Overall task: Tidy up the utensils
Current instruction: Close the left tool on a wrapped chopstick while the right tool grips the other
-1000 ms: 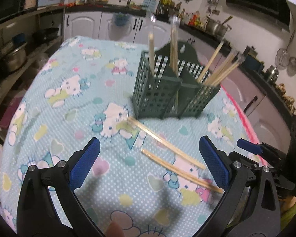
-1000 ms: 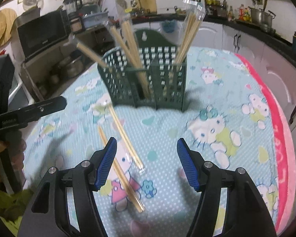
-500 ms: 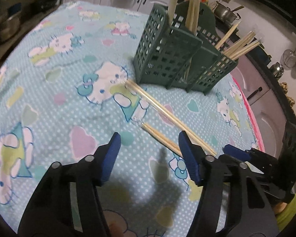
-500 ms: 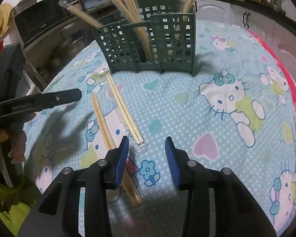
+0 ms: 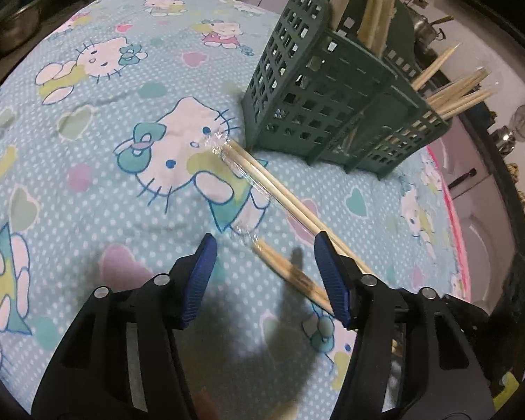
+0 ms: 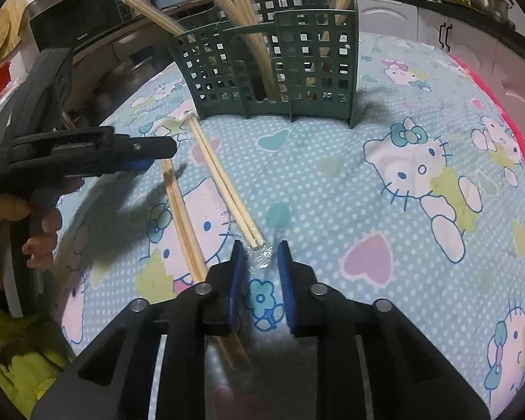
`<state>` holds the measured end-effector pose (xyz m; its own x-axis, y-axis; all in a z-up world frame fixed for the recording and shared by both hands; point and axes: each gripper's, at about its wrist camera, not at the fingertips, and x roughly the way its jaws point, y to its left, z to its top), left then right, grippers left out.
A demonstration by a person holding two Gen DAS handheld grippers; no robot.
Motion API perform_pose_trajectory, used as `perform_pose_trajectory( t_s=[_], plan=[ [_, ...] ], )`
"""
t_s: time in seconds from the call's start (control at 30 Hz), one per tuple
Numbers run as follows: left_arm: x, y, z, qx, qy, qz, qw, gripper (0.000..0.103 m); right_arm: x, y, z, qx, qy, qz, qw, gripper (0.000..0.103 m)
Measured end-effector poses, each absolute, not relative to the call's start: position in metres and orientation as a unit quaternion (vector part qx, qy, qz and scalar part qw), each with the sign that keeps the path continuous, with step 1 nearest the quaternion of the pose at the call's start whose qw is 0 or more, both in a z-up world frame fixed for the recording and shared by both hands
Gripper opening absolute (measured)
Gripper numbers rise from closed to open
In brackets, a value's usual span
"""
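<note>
Two wrapped pairs of chopsticks lie loose on a cartoon-cat tablecloth (image 6: 420, 210), near a green lattice utensil holder (image 6: 297, 66) at twelve o'clock. The holder shows three compartments, each holding upright wrapped chopsticks; their number cannot be counted exactly. The longer-showing pair (image 6: 224, 178) runs from the holder's foot toward six o'clock, its clear wrapper tail crumpled at the near end. The second pair (image 6: 180, 206) lies just beside it, toward nine o'clock, roughly parallel and apart. The right gripper (image 6: 260, 262) has its two blue pads closing narrowly around the wrapper tail of the first pair; whether the pads press on the film yet cannot be told. The left gripper (image 5: 262, 255) is about half spread and closing, straddling the far end of the second pair (image 5: 290, 273) without touching it; the first pair (image 5: 280, 192) passes behind its right pad.
</note>
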<state>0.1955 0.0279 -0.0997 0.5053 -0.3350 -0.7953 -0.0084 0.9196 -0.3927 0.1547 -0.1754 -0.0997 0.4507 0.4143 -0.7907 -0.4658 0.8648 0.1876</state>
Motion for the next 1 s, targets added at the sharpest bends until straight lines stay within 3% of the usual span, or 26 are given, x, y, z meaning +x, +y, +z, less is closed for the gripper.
perform_pose_trajectory(
  t_s=[0.13, 0.2, 0.3, 0.4, 0.7, 1.0],
  plan=[
    [0.202, 0.021, -0.100, -0.146, 0.493, -0.085, 0.854, 0.035, 0.156, -0.178, -0.100, -0.021, 0.457, 0.258, 0.851, 0.011],
    [0.204, 0.018, -0.101, -0.132, 0.495, -0.078, 0.855, 0.022, 0.157, -0.179, -0.100, -0.018, 0.457, 0.256, 0.851, 0.008],
    [0.204, 0.021, -0.101, -0.120, 0.496, -0.073, 0.857, 0.010, 0.157, -0.180, -0.097, -0.018, 0.456, 0.258, 0.852, 0.005],
    [0.203, 0.025, -0.100, -0.131, 0.494, -0.081, 0.856, 0.004, 0.157, -0.180, -0.093, -0.019, 0.453, 0.257, 0.853, 0.004],
    [0.183, 0.045, -0.063, -0.197, 0.442, -0.128, 0.866, 0.002, 0.150, -0.182, -0.060, -0.012, 0.419, 0.263, 0.869, 0.003],
    [0.170, 0.036, -0.002, -0.198, 0.372, -0.175, 0.890, 0.002, 0.143, -0.180, -0.001, 0.006, 0.362, 0.299, 0.883, 0.002]
  ],
)
